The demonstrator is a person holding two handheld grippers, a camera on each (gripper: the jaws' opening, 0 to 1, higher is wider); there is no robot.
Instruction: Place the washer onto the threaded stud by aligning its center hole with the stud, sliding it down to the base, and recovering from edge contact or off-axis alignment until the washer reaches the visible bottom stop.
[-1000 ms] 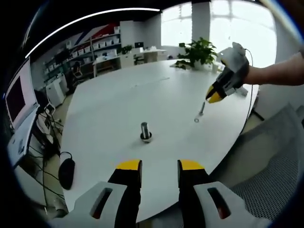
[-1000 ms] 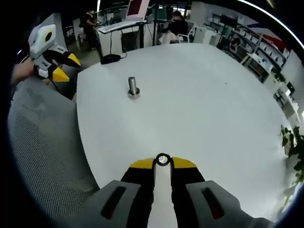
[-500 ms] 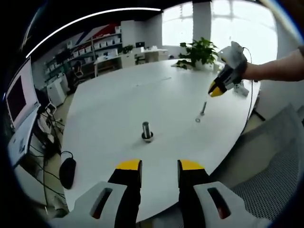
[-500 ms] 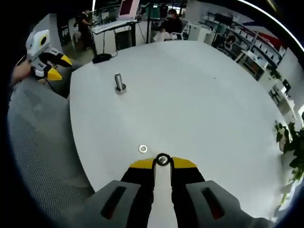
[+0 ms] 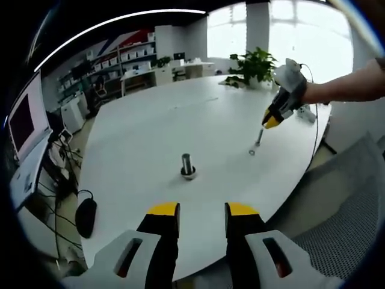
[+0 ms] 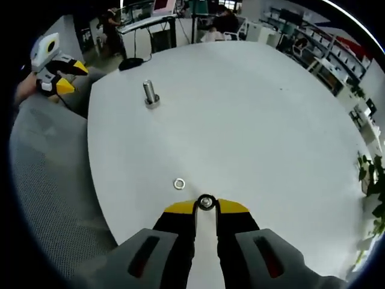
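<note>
two small silver washers now: the right gripper (image 6: pixel 206 203) pinches one (image 6: pixel 206 202) at its tips, another (image 6: pixel 178 183) lies on the round white desk (image 6: pixel 252 120), newly in view. the left gripper (image 5: pixel 201 209) waits open. upright threaded steel stud (image 6: pixel 150 94) remains bare, well apart.

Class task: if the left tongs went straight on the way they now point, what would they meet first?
Probably the white table top. The left tongs, open and empty, hover near its edge; the threaded stud stands just ahead between the jaw lines, though depth is unclear.
</note>
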